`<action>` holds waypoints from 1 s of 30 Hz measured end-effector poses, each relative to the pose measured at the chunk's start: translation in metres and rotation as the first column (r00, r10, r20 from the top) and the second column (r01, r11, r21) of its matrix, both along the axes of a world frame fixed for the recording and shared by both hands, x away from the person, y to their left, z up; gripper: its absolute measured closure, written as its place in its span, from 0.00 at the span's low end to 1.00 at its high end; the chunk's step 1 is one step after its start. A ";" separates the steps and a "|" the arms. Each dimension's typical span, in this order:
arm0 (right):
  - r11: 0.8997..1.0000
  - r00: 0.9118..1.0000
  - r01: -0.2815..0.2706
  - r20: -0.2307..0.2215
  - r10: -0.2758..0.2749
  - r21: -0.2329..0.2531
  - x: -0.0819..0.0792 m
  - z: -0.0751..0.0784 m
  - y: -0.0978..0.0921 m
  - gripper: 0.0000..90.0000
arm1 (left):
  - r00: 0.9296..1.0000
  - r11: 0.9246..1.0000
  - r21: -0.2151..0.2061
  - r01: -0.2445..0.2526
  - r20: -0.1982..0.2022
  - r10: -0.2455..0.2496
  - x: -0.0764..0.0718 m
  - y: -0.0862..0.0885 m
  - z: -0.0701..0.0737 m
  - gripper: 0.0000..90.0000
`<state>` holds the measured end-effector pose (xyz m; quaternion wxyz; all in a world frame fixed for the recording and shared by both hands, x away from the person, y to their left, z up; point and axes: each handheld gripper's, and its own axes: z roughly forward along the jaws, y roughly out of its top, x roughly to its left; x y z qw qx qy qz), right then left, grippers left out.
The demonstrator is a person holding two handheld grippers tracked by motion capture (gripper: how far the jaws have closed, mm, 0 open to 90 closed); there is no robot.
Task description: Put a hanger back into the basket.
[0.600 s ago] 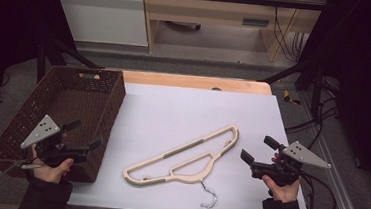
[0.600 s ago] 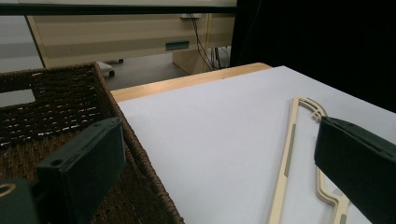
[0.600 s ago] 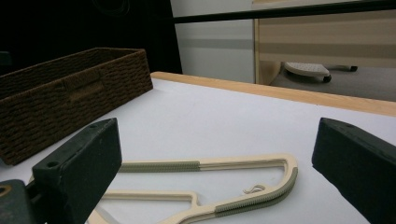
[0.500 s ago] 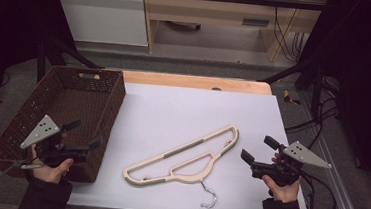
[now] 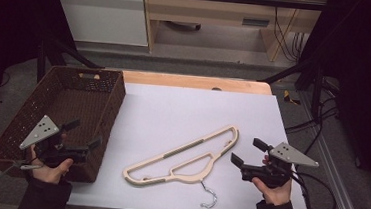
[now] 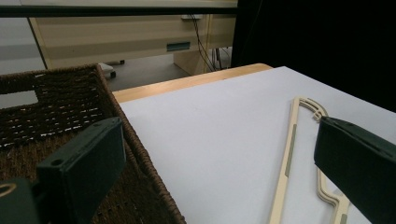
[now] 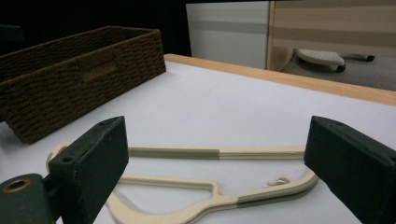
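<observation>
Two grippers flank a cream hanger (image 5: 184, 158) lying flat on the white table sheet (image 5: 183, 109): the left gripper (image 5: 81, 139), jaws spread wide, is held over the near corner of the brown wicker basket (image 5: 99, 85) to the hanger's left, and the right gripper (image 5: 248, 150), jaws equally wide apart, is held just right of the hanger. The high view alone shows the hanger's metal hook (image 5: 209, 198) at its near side. The right gripper view shows the grey grip strips on the hanger, and nothing lies between hanger and either gripper.
</observation>
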<state>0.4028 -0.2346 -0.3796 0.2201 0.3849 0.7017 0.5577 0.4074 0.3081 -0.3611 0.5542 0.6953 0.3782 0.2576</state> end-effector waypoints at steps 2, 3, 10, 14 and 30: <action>1.000 1.000 -0.013 -0.007 0.013 -0.003 0.000 -0.003 0.005 0.09 | 1.000 1.000 0.000 0.000 0.001 0.000 0.000 0.000 0.000 0.02; 1.000 1.000 -0.013 -0.007 0.013 -0.003 0.000 -0.003 0.005 0.09 | 1.000 1.000 0.000 -0.001 0.000 0.001 0.000 0.000 0.000 0.02; 0.998 0.996 -0.050 -0.080 0.046 -0.049 -0.003 -0.017 0.027 0.12 | 1.000 1.000 0.007 0.003 0.001 -0.003 0.000 -0.002 -0.001 0.02; 0.994 0.991 -0.075 -0.113 0.067 -0.076 -0.005 -0.025 0.037 0.15 | 1.000 1.000 0.009 0.007 0.000 -0.007 0.000 -0.004 -0.001 0.02; 0.981 0.973 -0.117 -0.215 0.082 -0.156 -0.012 -0.057 0.064 0.34 | 1.000 1.000 0.011 0.002 0.012 -0.002 -0.001 -0.005 0.001 0.03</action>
